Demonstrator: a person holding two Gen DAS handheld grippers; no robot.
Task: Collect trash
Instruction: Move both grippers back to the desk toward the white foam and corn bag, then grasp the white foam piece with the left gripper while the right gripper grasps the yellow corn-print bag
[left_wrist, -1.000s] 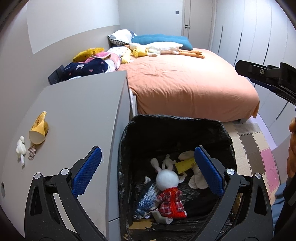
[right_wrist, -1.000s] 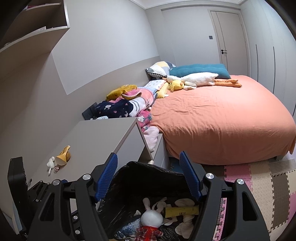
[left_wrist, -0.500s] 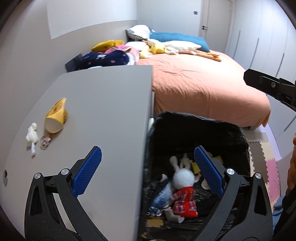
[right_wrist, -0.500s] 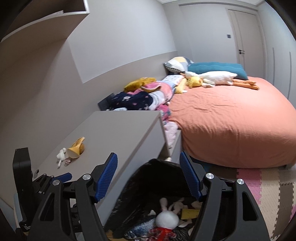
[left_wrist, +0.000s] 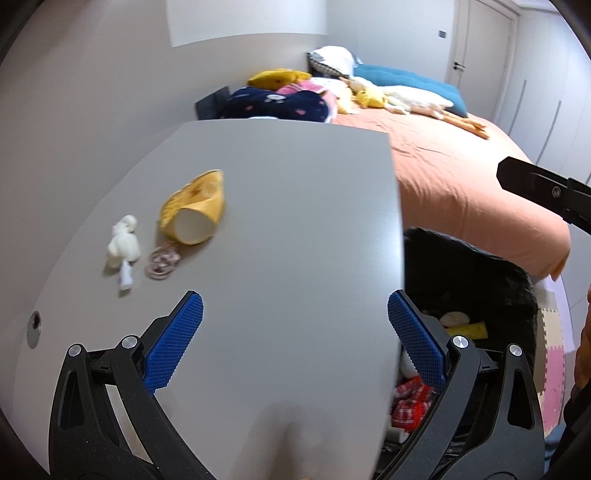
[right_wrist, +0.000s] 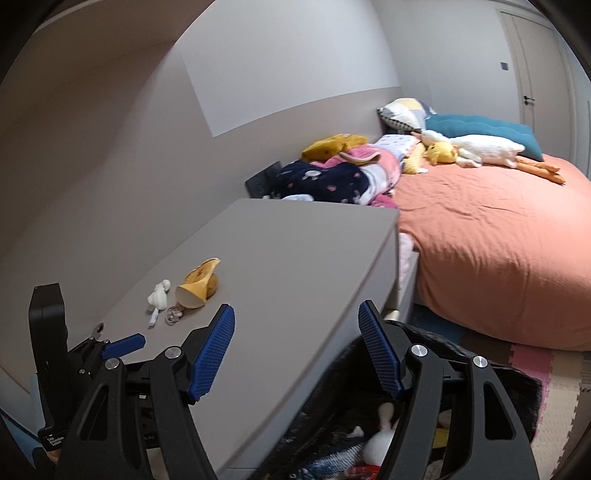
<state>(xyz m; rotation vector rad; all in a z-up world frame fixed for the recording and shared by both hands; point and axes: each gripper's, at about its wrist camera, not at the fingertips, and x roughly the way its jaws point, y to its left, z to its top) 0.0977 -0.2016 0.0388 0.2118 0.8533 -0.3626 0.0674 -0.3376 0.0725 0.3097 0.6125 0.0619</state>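
On the grey desk top (left_wrist: 288, 206) lie a crushed yellow paper cup (left_wrist: 194, 208), a small white plush toy (left_wrist: 123, 242) and a clear round wrapper (left_wrist: 162, 258). My left gripper (left_wrist: 295, 332) hangs open above the desk's near part, to the right of these, with nothing between its fingers. The right gripper (right_wrist: 297, 345) is open and empty too, over the desk's edge; the same cup (right_wrist: 197, 284) and white toy (right_wrist: 159, 295) show to its left. A bin with a black bag (left_wrist: 476, 280) stands beside the desk, holding a rabbit doll in red plaid and other items.
A bed with an orange cover (right_wrist: 491, 243) fills the right side, with pillows, plush toys and folded clothes (right_wrist: 332, 177) at its head. Foam floor mats (right_wrist: 557, 376) lie past the bin. A person's hand shows at the right edge of the left wrist view.
Both grippers have swung left, from over the bin to over the desk. The cup and white toy now sit closer to the middle of both views. Both stayed open.
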